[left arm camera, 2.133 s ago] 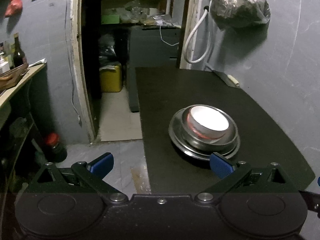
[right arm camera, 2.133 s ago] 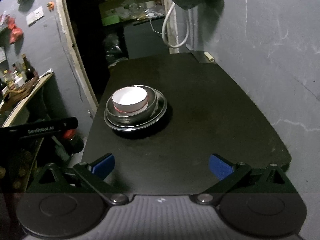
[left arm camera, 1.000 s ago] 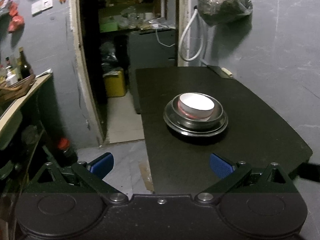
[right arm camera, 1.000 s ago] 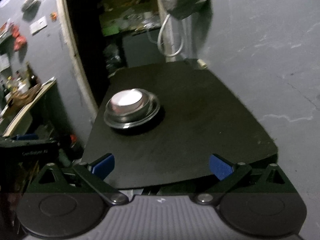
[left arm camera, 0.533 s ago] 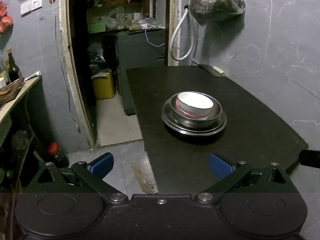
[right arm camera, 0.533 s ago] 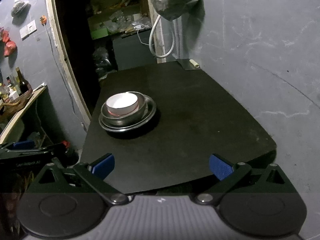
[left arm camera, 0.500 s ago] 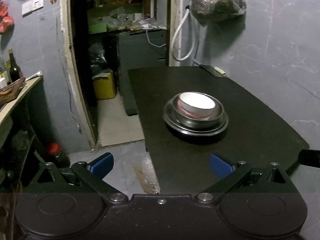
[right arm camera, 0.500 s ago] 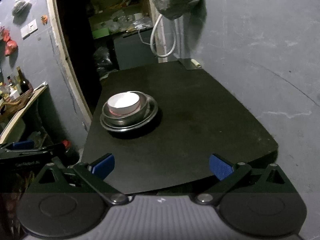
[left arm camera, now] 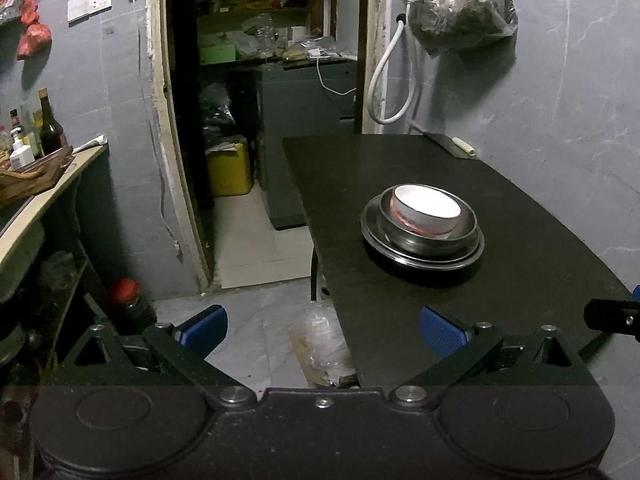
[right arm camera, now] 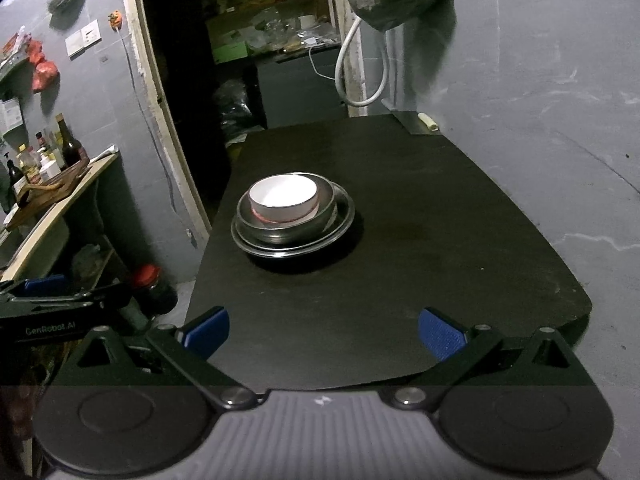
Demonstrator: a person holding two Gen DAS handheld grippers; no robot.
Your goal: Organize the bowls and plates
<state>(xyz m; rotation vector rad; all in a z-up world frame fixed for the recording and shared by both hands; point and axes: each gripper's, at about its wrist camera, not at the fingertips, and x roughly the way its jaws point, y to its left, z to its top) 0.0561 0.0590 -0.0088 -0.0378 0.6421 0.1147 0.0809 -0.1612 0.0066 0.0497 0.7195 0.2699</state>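
On the black desk [right arm camera: 440,220] stands one nested stack: a white bowl [right arm camera: 284,196] sits inside a steel bowl [right arm camera: 288,224], which in turn rests on a steel plate [right arm camera: 344,216]. The white bowl looks empty, and a reddish tint shows on its outer wall where it meets the steel. In the left wrist view the same stack appears right of centre, white bowl [left arm camera: 426,207] within steel bowl [left arm camera: 428,236] on the plate [left arm camera: 372,228]. The left gripper [left arm camera: 322,326] hangs near the desk's front left corner, partly over the floor, its blue-padded fingers spread wide and holding nothing. The right gripper [right arm camera: 324,328] is likewise spread wide and empty above the near edge of the desk. Both are well apart from the stack. A plastic bag [left arm camera: 460,12] with dark contents hangs on the wall behind.
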